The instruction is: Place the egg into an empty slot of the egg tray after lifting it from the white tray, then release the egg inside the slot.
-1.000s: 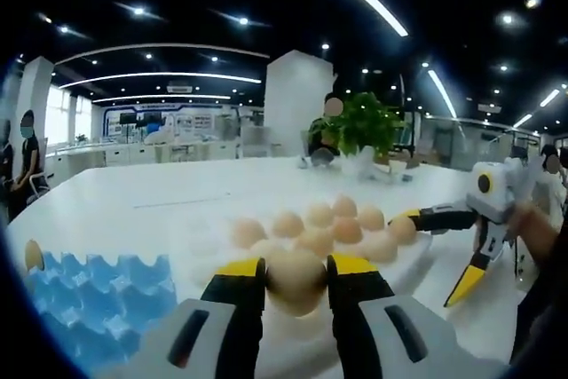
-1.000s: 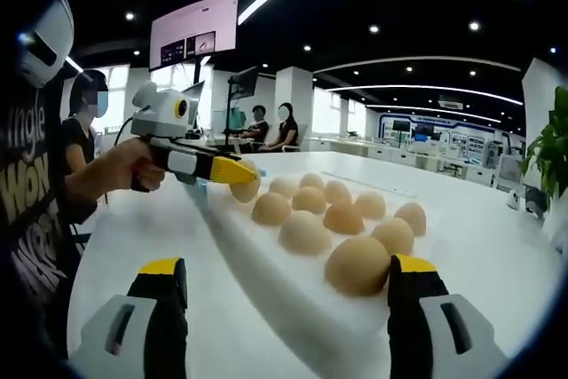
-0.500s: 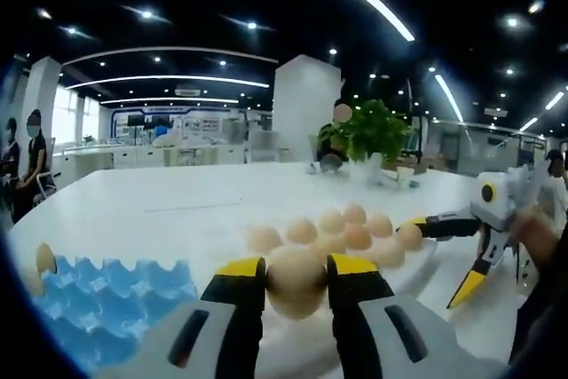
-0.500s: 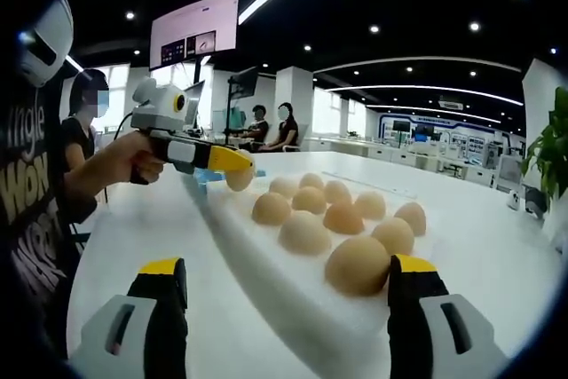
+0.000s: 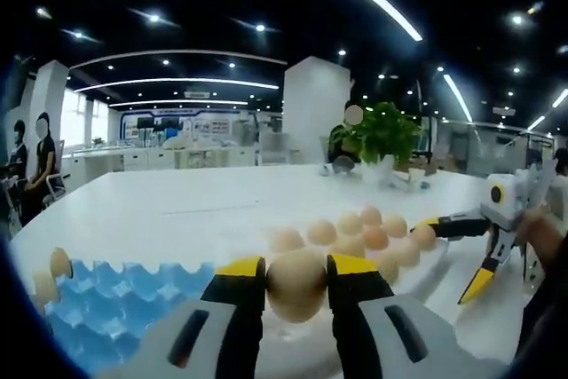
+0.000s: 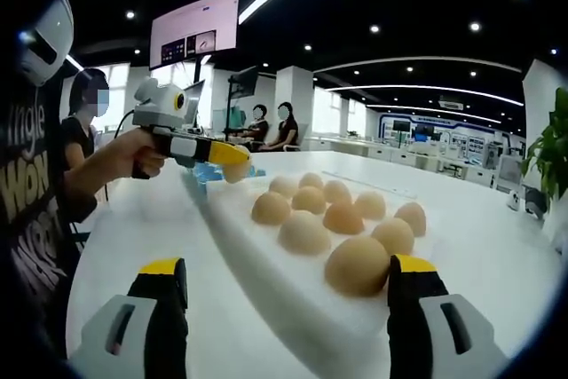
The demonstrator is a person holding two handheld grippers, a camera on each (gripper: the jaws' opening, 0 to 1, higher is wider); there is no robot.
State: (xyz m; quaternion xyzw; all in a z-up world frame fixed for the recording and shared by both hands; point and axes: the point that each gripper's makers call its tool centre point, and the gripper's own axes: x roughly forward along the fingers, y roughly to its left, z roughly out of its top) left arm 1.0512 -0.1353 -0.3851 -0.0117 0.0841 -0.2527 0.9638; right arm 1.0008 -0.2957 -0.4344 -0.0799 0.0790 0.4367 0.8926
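Note:
My left gripper is shut on a tan egg, held above the table between the two trays. The blue egg tray lies low at the left, with two eggs at its far left edge. Several eggs rest on the white tray to the right. In the right gripper view, the left gripper carries the egg over the blue tray, just past the white tray. My right gripper stands open wide beside the nearest egg.
A person's hand holds the left gripper. The right gripper hangs open past the white tray's right end. A potted plant stands far back on the long white table. People sit in the background.
My left gripper has carried the egg away from the white tray towards the blue tray, which now shows more fully. The right gripper has stayed put.

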